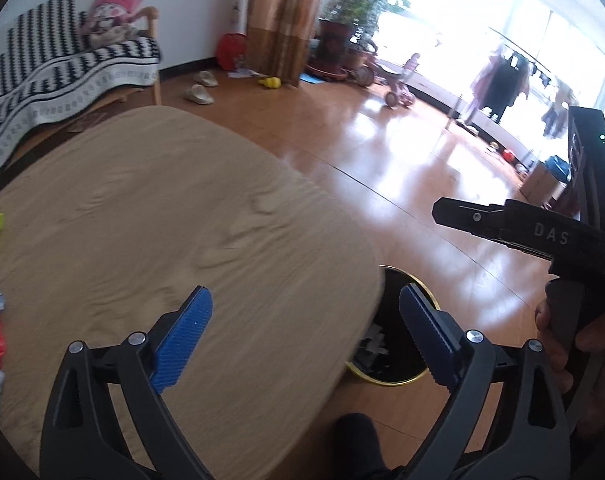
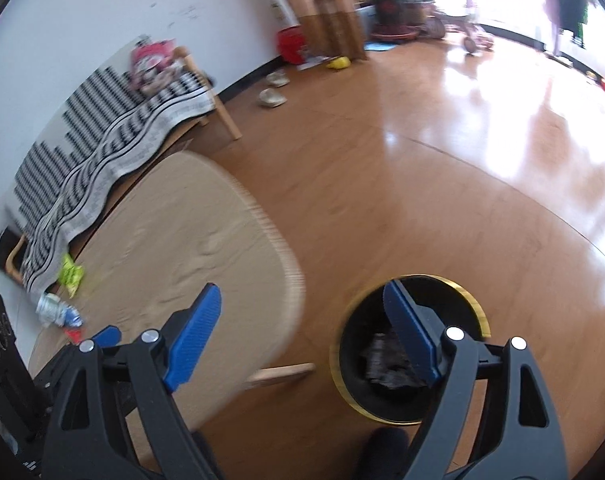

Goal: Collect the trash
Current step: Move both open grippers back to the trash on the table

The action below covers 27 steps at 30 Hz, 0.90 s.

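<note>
My left gripper is open and empty, its blue pads spread over the near right corner of a tan table. A black bin with a gold rim stands on the floor, half hidden under that corner. My right gripper is also open and empty, hanging above the gap between the table and the bin. Crumpled dark trash lies inside the bin. On the table's far left lie a green packet, a crushed blue-white wrapper and a red scrap.
A bench with a black-and-white blanket runs behind the table. Slippers, a potted plant and a small tricycle sit further off on the glossy wood floor. A dark foot shows beside the bin.
</note>
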Motion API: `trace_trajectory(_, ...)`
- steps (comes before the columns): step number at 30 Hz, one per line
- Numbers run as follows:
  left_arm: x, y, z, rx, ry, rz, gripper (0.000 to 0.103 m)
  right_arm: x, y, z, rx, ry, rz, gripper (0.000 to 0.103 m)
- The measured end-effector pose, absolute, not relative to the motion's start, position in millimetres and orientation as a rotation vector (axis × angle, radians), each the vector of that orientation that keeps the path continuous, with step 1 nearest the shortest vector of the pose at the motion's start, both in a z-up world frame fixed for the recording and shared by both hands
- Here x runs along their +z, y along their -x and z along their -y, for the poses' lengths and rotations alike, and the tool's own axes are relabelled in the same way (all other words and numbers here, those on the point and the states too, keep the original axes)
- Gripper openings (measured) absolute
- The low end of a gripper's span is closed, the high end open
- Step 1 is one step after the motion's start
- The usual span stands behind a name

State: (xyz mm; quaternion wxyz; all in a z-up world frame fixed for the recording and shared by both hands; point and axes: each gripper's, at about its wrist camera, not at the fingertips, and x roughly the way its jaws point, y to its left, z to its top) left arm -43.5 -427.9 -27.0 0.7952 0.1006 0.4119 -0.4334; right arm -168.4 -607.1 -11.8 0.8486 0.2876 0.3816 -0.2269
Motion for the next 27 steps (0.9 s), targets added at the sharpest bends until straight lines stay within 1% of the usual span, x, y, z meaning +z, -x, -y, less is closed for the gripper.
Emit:
trace_trajectory(8,-4.6,-6.5,303.9,-0.739,-0.208,-0.844,0.092,-2.6,55.9,490.8,-0.243,-0.51,-0.847,0.081)
trace_trajectory(17,-26.4,-41.2,169.2,-0.555,-0.229,-0.873,0.092,-13.7,-15.6,381.3,-0.083,-0.374,-0.906,0.081)
trace_trajectory(23,-53.5,-54.9,117.4,-0.493,-0.252,-0.916,0.092,-26.5,-41.1,340.0,-0.021,-0.328,-0.94,0.081)
trace_trajectory(27,-65.4,-62.0,110.8,-0.524,-0.243,-0.945,0.092,-35.7,-56.0,324.0,0.004,-0.316,-0.963,0.081)
